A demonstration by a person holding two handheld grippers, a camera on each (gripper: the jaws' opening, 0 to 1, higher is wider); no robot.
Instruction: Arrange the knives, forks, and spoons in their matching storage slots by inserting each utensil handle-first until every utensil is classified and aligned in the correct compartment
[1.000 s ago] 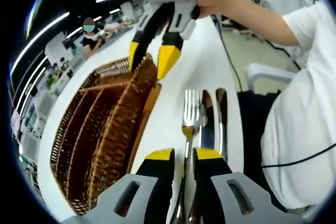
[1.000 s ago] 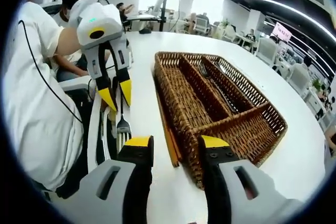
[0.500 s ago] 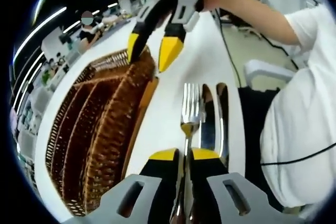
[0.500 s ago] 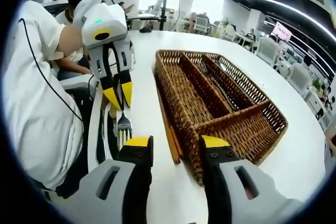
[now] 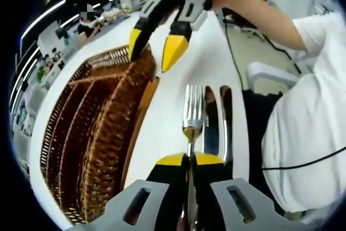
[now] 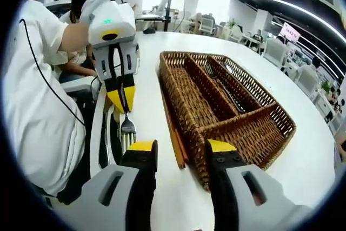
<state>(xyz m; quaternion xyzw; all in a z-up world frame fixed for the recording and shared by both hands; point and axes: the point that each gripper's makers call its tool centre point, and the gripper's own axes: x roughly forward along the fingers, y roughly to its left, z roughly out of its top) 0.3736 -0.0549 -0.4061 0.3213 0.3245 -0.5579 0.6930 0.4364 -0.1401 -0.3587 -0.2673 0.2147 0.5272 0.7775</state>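
My left gripper (image 5: 189, 158) is shut on the handle of a silver fork (image 5: 193, 105), whose tines point away from it over the white table. The right gripper view shows the left gripper (image 6: 122, 99) from the front, holding the fork (image 6: 127, 128) tines-down near the table's edge. A knife (image 5: 212, 125) and a spoon (image 5: 225, 117) lie just right of the fork. The brown wicker basket (image 5: 116, 128) with long slots sits to the left. My right gripper (image 6: 175, 152) is open with nothing in it, hovering at the basket's (image 6: 238, 125) near end. It also appears as the right gripper (image 5: 154, 47) above the basket's far corner.
An orange flat strip (image 6: 175, 145) lies along the basket's side. Dark utensils (image 6: 219, 85) rest in one middle slot. The white table (image 6: 303, 166) stretches past the basket. A person in a white shirt (image 5: 303, 133) stands at the table's edge beside a chair (image 5: 265, 74).
My left gripper's jaws, open around the fork's handle a second ago, have shut on it. The right gripper stays open and has barely moved.
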